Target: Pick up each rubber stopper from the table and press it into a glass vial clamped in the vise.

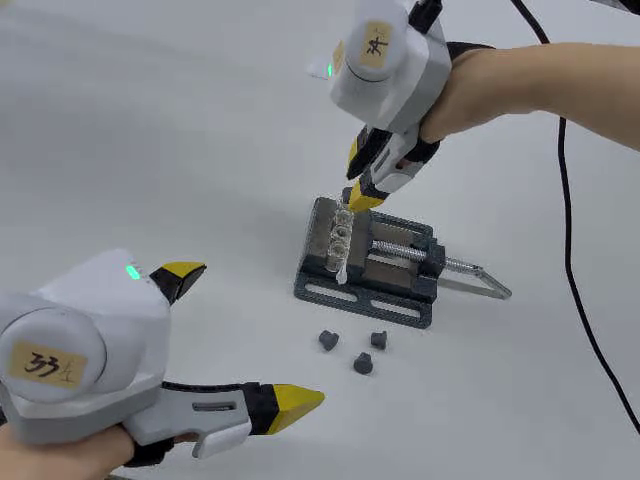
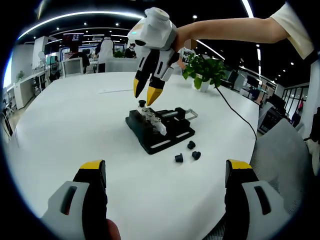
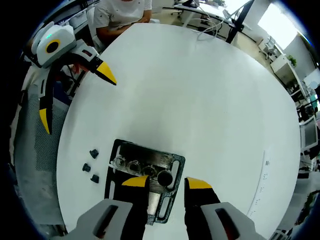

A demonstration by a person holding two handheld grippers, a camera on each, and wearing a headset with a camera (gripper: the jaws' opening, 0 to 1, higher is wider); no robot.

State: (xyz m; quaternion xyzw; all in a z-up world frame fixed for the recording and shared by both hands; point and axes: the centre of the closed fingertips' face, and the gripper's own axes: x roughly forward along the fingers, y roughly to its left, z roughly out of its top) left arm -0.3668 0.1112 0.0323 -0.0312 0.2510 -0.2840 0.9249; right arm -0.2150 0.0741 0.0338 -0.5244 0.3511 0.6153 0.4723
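Vials (image 3: pixel 127 164) in vise (image 3: pixel 116 150) partly hidden behind right hand-held gripper (image 3: pixel 167 183) jaw tip.

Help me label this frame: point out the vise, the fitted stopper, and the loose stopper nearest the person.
vise (image 1: pixel 364 300): head view, front base rail.
fitted stopper (image 3: pixel 165 177): right gripper view, its dark top.
loose stopper (image 1: pixel 363 364): head view, its middle.

Found bare table (image 1: pixel 150 150) between and ahead of the wide-spread fingers of the left gripper (image 1: pixel 245 335), broken by three loose stoppers (image 1: pixel 363 364) lying beyond its fingertips. Met the vise (image 1: pixel 370 298) and its row of vials (image 1: pixel 340 240) directly beneath the parted fingers of the right gripper (image 1: pixel 357 180), one stoppered vial between them. Noted the vise handle (image 1: pixel 480 283) jutting sideways and a black cable (image 1: pixel 568 250) trailing well off from those fingers.
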